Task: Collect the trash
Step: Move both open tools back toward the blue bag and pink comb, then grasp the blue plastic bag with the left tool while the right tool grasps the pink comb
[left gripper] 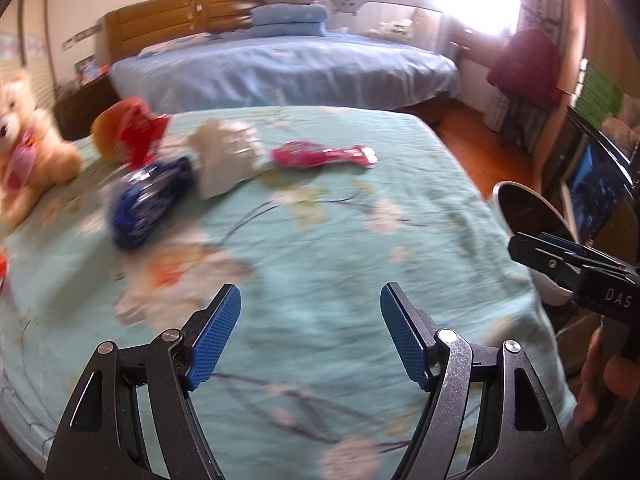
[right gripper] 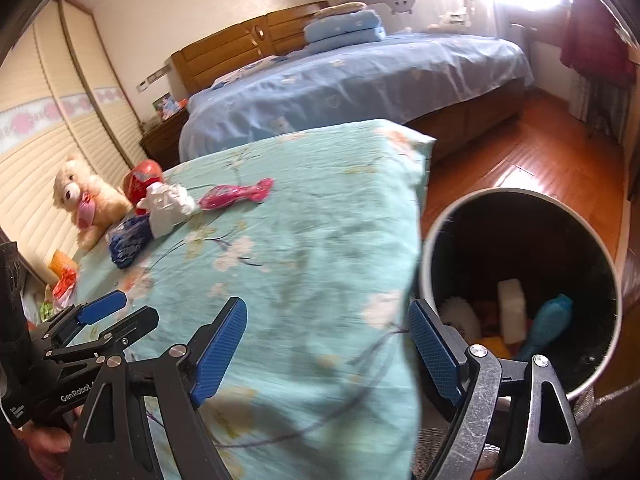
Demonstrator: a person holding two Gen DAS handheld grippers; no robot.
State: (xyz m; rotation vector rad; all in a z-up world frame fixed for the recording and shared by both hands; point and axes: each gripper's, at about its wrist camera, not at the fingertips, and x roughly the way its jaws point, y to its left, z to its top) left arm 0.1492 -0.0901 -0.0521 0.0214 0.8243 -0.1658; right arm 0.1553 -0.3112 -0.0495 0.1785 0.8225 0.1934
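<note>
Trash lies on the teal flowered bedspread (left gripper: 328, 216): a blue wrapper (left gripper: 148, 204), a crumpled white paper (left gripper: 226, 158), a pink wrapper (left gripper: 320, 154) and a red bag (left gripper: 138, 132). They also show in the right wrist view: blue wrapper (right gripper: 128, 242), white paper (right gripper: 168, 206), pink wrapper (right gripper: 236, 194). My left gripper (left gripper: 310, 332) is open and empty above the near bedspread. My right gripper (right gripper: 326, 344) is open and empty at the bed's right edge, beside a round bin (right gripper: 436, 232) that holds several pieces of trash. The bin's rim (left gripper: 500, 190) also shows in the left wrist view.
A teddy bear (left gripper: 24, 148) sits at the bed's left. A second bed (left gripper: 288, 68) with blue covers stands behind. Wooden floor (right gripper: 520, 152) runs right of the bed. More bright wrappers (right gripper: 64, 284) lie at the far left.
</note>
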